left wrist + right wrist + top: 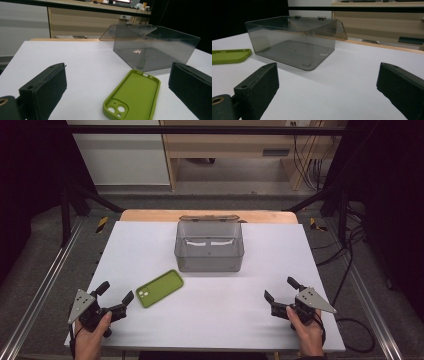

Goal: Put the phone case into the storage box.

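Note:
A green phone case [159, 288] lies hollow side up on the white table [210, 315], left of centre. Behind it stands a smoky clear plastic box [209, 246] with its lid swung back. My left gripper [115, 293] rests open at the near left corner, just left of the case, held by a hand. In the left gripper view the case [133, 96] lies between and slightly beyond the wide jaws, with the box [155, 48] farther off. My right gripper [280, 289] stands open at the near right, nothing between its jaws. The right gripper view shows the box [292, 40] and the case's edge [230, 56].
The table's wooden far edge [150, 215] shows behind the box. Metal rails [45, 280] run along both sides of the table, and cables [357, 330] lie on the floor at the right. A wooden shelf unit [240, 150] stands well beyond the table.

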A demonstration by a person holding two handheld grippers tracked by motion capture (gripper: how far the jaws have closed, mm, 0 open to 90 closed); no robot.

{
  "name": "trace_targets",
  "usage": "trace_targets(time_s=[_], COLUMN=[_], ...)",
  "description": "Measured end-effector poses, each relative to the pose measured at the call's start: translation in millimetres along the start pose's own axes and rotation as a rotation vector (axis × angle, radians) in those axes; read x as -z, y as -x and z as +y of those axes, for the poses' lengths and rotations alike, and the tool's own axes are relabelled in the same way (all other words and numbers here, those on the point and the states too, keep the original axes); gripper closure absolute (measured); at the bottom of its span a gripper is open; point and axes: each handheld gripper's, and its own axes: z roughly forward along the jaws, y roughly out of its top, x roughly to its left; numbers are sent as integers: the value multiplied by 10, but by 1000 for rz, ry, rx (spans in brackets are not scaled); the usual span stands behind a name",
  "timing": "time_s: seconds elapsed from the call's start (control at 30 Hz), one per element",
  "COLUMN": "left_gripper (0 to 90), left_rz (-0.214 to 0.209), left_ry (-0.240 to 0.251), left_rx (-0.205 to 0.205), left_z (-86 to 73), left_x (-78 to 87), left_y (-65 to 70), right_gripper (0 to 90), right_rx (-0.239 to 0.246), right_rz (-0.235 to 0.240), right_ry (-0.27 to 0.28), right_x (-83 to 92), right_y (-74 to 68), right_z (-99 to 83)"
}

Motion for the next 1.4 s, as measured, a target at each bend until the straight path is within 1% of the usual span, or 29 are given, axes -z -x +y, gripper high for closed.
trace_targets(time_s=[0.1,0.13,0.2,0.23,0.27,0.3,0.33,0.43,0.47,0.5,0.53,0.63,0.67,0.73,0.77,0.83,0.9,0.93,0.97,1.03,1.07,1.1,1.13,1.2,1.23,1.3,1.33,1.37,1.4], left_gripper=[15,14,15,15,15,15,20,22,22,22,22,23,22,22,27,28,28,33,38,40,43,59,68,75,79,80,95,118,143], left_rz=[9,15,18,47,47,50,39,33,33,26,26,17,11,-15,-23,-26,-23,-32,-32,-46,-50,-52,-52,-55,-55,-56,-56,-72,-72], left_ry=[-17,-28,-26,-40,-40,-63,-99,-138,-138,-166,-166,-229,-259,-295,-311,-356,-397,-445,-445,-469,-480,-502,-502,-527,-539,-545,-545,-562,-562], left_rx=[-1,6,9,14,14,9,-14,-42,-42,-61,-61,-95,-112,-119,-126,-123,-159,-183,-183,-173,-185,-213,-213,-220,-217,-229,-229,-228,-228], left_z=[-3,-3,-1,-9,-9,-17,-17,36,36,94,94,177,212,260,276,311,345,371,371,391,403,407,407,394,376,366,366,370,370], left_x=[-9,-13,-12,-29,-29,-46,-87,-166,-166,-250,-250,-392,-449,-539,-570,-659,-743,-821,-821,-894,-937,-995,-995,-1051,-1089,-1117,-1117,-1130,-1130], left_y=[23,33,40,76,76,104,174,276,276,340,340,446,495,577,603,662,723,795,795,852,877,890,890,875,845,816,816,801,801], right_gripper=[34,31,29,28,28,28,28,28,28,28,28,30,30,31,30,30,30,30,30,30,30,30,30,31,31,32,32,34,34], right_rx=[-8,-13,-15,-17,-18,-18,-15,-16,-16,-16,-18,-13,-10,-6,4,13,26,32,32,35,33,21,21,21,17,21,21,27,27], right_rz=[-7,-13,-16,-22,-25,-25,-24,-27,-27,-28,-25,-17,-14,-8,-2,2,9,13,13,16,13,10,10,7,4,2,2,-1,-1], right_ry=[-2,-1,0,2,1,1,-2,-5,-5,-7,-3,0,-3,-5,-7,-9,-11,-19,-19,-18,-15,-12,-12,-12,-18,-20,-20,-18,-18], right_x=[-4,-8,-9,-7,-6,-6,-10,-18,-18,-23,-26,-37,-42,-43,-35,-33,-29,-21,-21,-18,-17,-15,-15,-15,-16,-16,-16,-19,-19], right_y=[0,-3,-4,-8,-10,-10,-8,0,0,10,14,16,12,0,-21,-33,-57,-74,-74,-74,-69,-58,-58,-46,-44,-45,-45,-46,-46], right_z=[-3,-6,-7,-7,-6,-6,-6,-10,-10,-10,-4,8,12,22,31,36,42,42,42,45,48,54,54,54,50,51,51,50,50])
